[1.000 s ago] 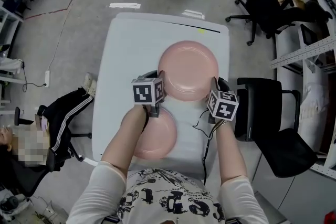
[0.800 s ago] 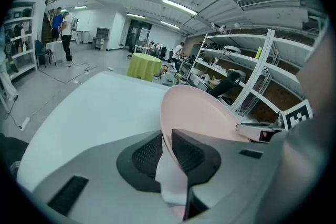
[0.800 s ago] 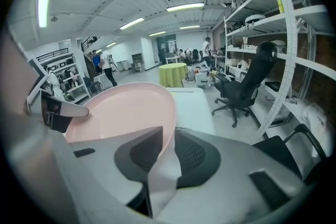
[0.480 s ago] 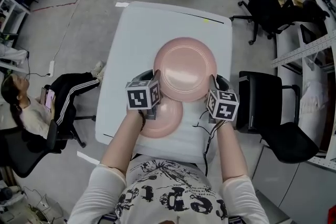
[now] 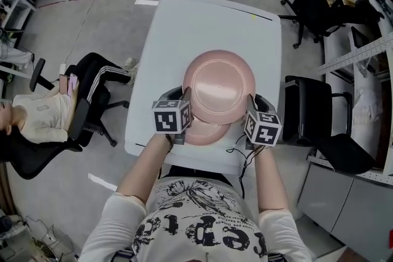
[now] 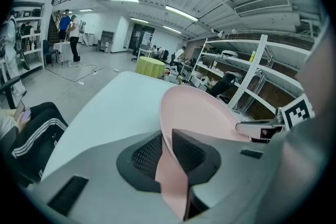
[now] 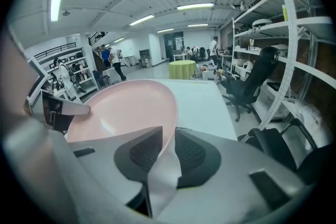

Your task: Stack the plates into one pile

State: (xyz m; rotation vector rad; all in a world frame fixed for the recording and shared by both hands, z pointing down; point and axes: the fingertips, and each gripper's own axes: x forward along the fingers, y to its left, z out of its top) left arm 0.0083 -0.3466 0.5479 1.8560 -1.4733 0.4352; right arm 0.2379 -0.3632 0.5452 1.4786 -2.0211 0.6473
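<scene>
Two-sided hold: the left hand-held gripper point(image 5: 184, 99) pinches the left rim of a pink plate point(image 5: 219, 84), the right hand-held gripper point(image 5: 250, 105) its right rim. Beneath it a second plate point(image 5: 201, 133) lies on the white tabletop point(image 5: 178, 40), near the front edge

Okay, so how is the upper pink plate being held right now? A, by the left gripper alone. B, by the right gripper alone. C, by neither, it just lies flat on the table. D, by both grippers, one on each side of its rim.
D: the left gripper and the right gripper each have their jaws closed on opposite edges of the upper plate.
</scene>
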